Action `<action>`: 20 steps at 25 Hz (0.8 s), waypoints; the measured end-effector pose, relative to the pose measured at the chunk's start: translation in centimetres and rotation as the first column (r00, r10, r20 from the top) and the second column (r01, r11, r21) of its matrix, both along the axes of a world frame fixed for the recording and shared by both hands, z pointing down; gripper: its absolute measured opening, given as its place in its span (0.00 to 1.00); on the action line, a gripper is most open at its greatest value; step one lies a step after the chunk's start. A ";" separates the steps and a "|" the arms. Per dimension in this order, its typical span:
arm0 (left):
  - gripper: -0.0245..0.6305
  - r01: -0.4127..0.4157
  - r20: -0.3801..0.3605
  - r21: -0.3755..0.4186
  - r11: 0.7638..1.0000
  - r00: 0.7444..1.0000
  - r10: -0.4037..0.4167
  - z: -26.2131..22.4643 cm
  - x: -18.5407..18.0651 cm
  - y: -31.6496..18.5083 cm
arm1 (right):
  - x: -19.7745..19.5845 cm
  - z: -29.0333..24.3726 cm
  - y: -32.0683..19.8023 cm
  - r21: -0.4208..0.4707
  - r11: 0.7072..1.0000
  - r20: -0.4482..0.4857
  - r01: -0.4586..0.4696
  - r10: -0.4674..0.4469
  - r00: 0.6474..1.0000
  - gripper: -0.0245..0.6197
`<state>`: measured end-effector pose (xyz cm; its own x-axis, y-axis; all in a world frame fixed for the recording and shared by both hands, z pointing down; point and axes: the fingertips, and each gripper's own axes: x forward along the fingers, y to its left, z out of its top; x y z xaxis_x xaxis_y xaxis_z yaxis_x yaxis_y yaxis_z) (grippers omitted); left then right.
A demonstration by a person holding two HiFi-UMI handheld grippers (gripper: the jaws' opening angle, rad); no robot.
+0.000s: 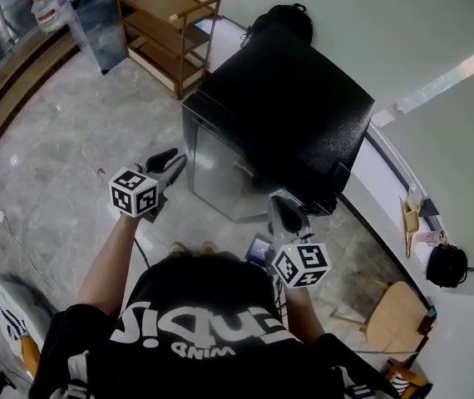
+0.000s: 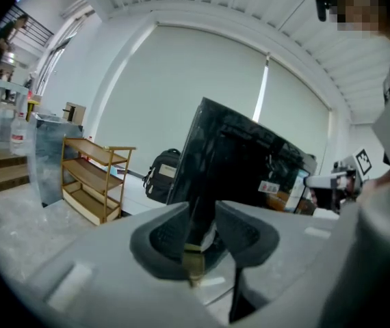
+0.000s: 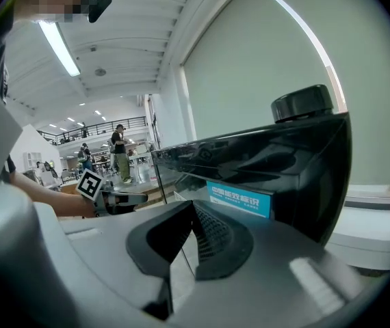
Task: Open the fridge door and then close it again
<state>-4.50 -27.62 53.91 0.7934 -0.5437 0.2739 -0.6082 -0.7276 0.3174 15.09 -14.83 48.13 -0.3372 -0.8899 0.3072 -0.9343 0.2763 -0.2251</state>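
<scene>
Left gripper (image 1: 173,160) released, empty, near fridge door (image 1: 220,174) edge: seat jaws over edge, clench, swing along hinge arc (right gripper (image 1: 280,201) clenched, idle).

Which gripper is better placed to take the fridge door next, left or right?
Probably the left gripper: its jaws stand apart, aimed at the near front edge of the fridge. The right gripper has its jaws together, over by the other front corner.
</scene>
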 end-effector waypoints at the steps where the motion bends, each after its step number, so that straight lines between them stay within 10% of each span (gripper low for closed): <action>1: 0.22 0.002 0.001 0.005 1.000 1.000 -0.002 -0.4 -0.3 0.5 | -0.2 0.0 -0.1 0.002 1.000 0.001 0.005 -0.005 1.000 0.03; 20: 0.14 0.161 -0.060 0.085 0.983 0.986 -0.156 -7.3 -7.3 9.0 | -4.6 -1.1 -2.1 0.029 0.991 -0.012 0.130 -0.130 0.991 0.03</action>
